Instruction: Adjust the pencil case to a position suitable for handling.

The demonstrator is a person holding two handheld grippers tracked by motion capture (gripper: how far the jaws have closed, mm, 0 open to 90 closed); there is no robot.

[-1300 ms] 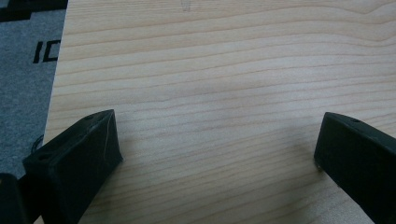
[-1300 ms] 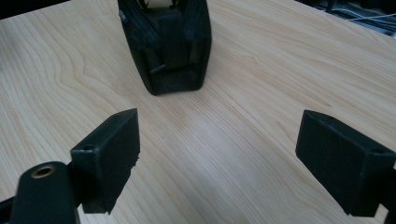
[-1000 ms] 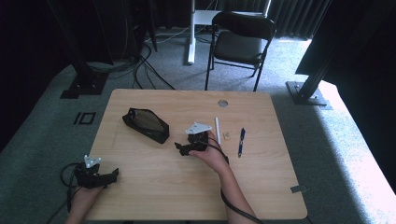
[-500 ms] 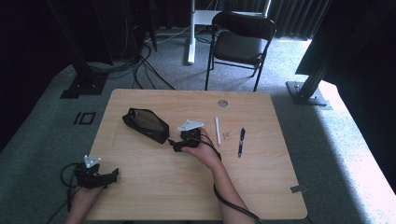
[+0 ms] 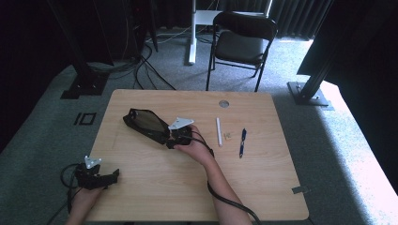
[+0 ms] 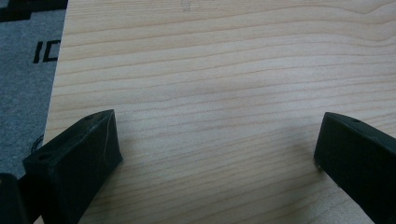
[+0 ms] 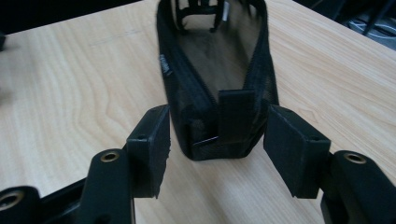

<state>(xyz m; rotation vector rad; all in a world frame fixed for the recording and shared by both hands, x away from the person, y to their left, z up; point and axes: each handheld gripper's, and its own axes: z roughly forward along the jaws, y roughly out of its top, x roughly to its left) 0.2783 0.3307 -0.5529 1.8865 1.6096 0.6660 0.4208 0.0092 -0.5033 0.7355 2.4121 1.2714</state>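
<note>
So the right gripper (image 7: 217, 151) is lined up on the near end of the black mesh pouch (image 7: 212, 88). That end sits between its two jaws, with a thin gap on each side, so the pads aren't pressing on it. The jaws have just been closing in, but they are apart right now. A flat black tab (image 7: 236, 114) on the pouch's end faces straight into the gap. From above, the pouch (image 5: 145, 124) stretches away from the jaws toward the far left of the table (image 5: 263, 187).

The left gripper (image 6: 217, 154) rests near the table's front left corner, jaws wide apart with just bare wood between them. A white pen (image 5: 218, 131) and a blue pen (image 5: 242, 142) lie off behind the right hand (image 5: 197, 149), well clear of the jaws.
</note>
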